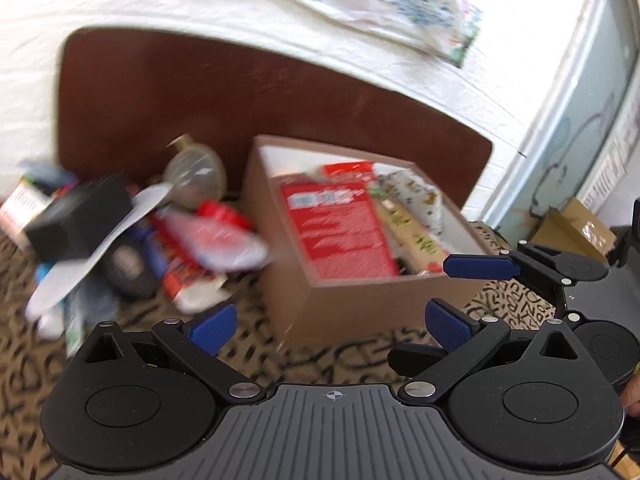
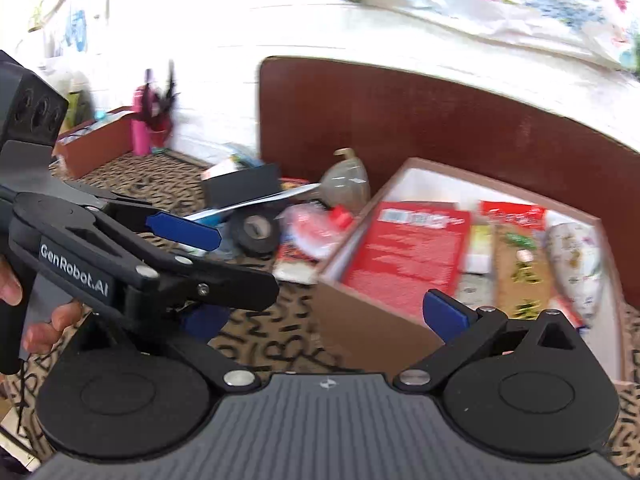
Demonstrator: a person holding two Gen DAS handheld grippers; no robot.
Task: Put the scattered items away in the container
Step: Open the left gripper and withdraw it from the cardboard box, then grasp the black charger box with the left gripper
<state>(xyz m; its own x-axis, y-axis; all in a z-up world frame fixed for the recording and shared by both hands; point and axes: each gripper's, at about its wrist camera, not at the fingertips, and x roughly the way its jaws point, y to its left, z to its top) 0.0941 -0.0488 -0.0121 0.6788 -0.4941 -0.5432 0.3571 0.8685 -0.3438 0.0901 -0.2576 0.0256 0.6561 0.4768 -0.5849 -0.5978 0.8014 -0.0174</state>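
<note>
Both grippers are released and carry nothing. The left gripper (image 1: 334,322) hangs with jaws spread wide, low over the patterned cloth (image 1: 32,360), near the front of the box (image 1: 360,304). The right gripper (image 2: 320,316) is likewise spread, just beside the box's near corner; the left tool crosses its view.

The box stands against a brown board (image 1: 160,92) and already holds a red packet (image 1: 340,232) and other flat packs.

The remaining pile lies left of the box:
- Black carton (image 1: 76,216): judged rigid and light; grip across its short faces.
- White insole (image 1: 100,248): resting on top, thin and floppy; pinch mid-length.
- Clear bottle (image 1: 196,172): likely slippery and crushable; take at the neck.
- Red-capped pouch (image 1: 224,240): soft; grip at the cap.
- Tape roll (image 2: 256,232): firm; pinch through its wall.

Motion blur prevents finer reading.
</note>
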